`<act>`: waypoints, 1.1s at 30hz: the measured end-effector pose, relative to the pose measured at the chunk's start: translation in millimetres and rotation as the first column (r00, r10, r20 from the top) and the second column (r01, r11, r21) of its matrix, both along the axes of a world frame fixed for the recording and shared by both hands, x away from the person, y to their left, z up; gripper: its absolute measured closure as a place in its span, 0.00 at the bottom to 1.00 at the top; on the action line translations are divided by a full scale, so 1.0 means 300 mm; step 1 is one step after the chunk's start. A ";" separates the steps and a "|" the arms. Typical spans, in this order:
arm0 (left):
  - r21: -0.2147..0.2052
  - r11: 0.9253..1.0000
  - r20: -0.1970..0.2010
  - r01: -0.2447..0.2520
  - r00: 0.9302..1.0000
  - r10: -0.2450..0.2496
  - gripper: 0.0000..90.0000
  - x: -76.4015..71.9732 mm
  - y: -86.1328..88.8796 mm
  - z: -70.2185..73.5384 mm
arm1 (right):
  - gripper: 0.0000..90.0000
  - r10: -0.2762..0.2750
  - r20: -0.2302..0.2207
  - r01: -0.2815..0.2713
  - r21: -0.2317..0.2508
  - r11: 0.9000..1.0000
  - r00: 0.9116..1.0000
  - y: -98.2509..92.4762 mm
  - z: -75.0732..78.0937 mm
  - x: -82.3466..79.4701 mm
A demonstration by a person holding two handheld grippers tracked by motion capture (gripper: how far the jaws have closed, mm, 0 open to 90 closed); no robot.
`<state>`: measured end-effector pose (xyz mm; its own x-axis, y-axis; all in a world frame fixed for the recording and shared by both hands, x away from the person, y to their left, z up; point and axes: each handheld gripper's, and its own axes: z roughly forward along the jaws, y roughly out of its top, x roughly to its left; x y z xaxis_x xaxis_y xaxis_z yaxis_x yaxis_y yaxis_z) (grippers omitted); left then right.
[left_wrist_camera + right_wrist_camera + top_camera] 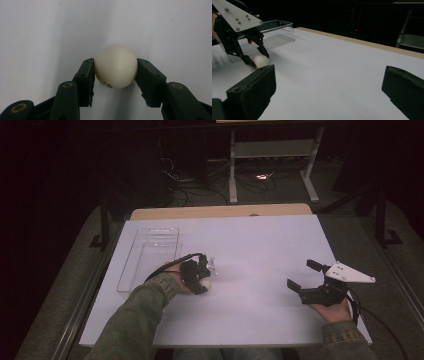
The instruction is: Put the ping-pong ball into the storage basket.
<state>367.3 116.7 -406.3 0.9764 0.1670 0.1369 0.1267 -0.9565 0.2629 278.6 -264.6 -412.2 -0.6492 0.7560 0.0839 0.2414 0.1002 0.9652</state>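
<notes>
Both pads of my left gripper (pixel 115 72) clamp the small cream-white ball (pixel 116 67); right gripper (pixel 311 274) gapes empty. Next, lift toward the clear plastic tray (pixel 150 251).

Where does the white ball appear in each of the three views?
High view: white ball left of centre, under the left gripper.
Left gripper view: ball at centre, pinched between both jaws.
Right gripper view: ball at left, above the near jaw.
Shared landmark: clear tray beside the ball.
</notes>
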 end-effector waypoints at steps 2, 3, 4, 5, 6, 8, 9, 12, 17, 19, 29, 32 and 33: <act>-0.002 1.000 -0.001 -0.003 1.000 0.003 0.56 0.000 0.001 0.000 | 0.00 0.000 0.000 0.000 0.000 1.000 1.000 0.000 0.000 0.000; -0.001 1.000 0.001 0.000 1.000 0.000 0.56 -0.001 0.001 0.000 | 0.00 0.000 0.000 0.000 -0.001 1.000 1.000 0.000 0.000 0.000; -0.002 1.000 -0.001 0.001 1.000 -0.001 0.56 -0.001 0.001 0.001 | 0.00 0.000 0.000 0.000 -0.001 1.000 1.000 0.000 0.000 -0.001; -0.002 1.000 -0.002 0.001 1.000 -0.001 0.56 -0.001 0.001 0.001 | 0.00 0.001 -0.001 -0.001 -0.002 1.000 1.000 0.001 0.000 -0.001; -0.004 1.000 -0.001 0.001 1.000 -0.001 0.56 -0.001 0.001 0.001 | 0.00 0.001 -0.001 -0.001 -0.002 1.000 1.000 0.001 0.000 -0.001; -0.010 1.000 -0.010 0.000 1.000 0.000 0.56 0.000 0.002 0.003 | 0.00 0.001 -0.002 -0.001 -0.001 1.000 1.000 0.001 0.000 -0.001; -0.010 1.000 -0.009 0.000 1.000 0.000 0.56 0.001 0.003 0.004 | 0.00 0.001 -0.003 -0.001 -0.001 1.000 1.000 0.001 -0.001 -0.001; -0.011 1.000 -0.009 -0.002 1.000 0.001 0.56 0.000 0.005 0.006 | 0.00 -0.002 -0.003 0.002 0.001 1.000 1.000 -0.001 -0.001 -0.003; -0.018 1.000 -0.011 -0.003 1.000 0.002 0.56 -0.001 0.005 0.014 | 0.00 -0.002 -0.004 0.002 0.002 1.000 1.000 -0.004 -0.001 -0.004; -0.022 1.000 -0.011 -0.003 1.000 0.002 0.56 -0.002 0.004 0.017 | 0.00 -0.002 -0.003 0.002 0.002 1.000 1.000 -0.003 -0.001 -0.005; -0.026 1.000 -0.012 0.016 1.000 -0.016 0.56 -0.012 -0.004 0.058 | 0.00 -0.001 -0.004 0.001 -0.001 1.000 1.000 -0.003 -0.001 -0.005; -0.019 0.999 -0.019 0.030 0.999 -0.031 0.56 -0.017 -0.006 0.074 | 0.00 -0.001 -0.003 0.001 0.002 1.000 1.000 -0.002 -0.001 -0.005; -0.019 0.999 -0.020 0.032 0.999 -0.033 0.56 -0.019 -0.006 0.080 | 0.00 -0.001 -0.004 0.001 0.003 1.000 1.000 -0.002 -0.001 -0.005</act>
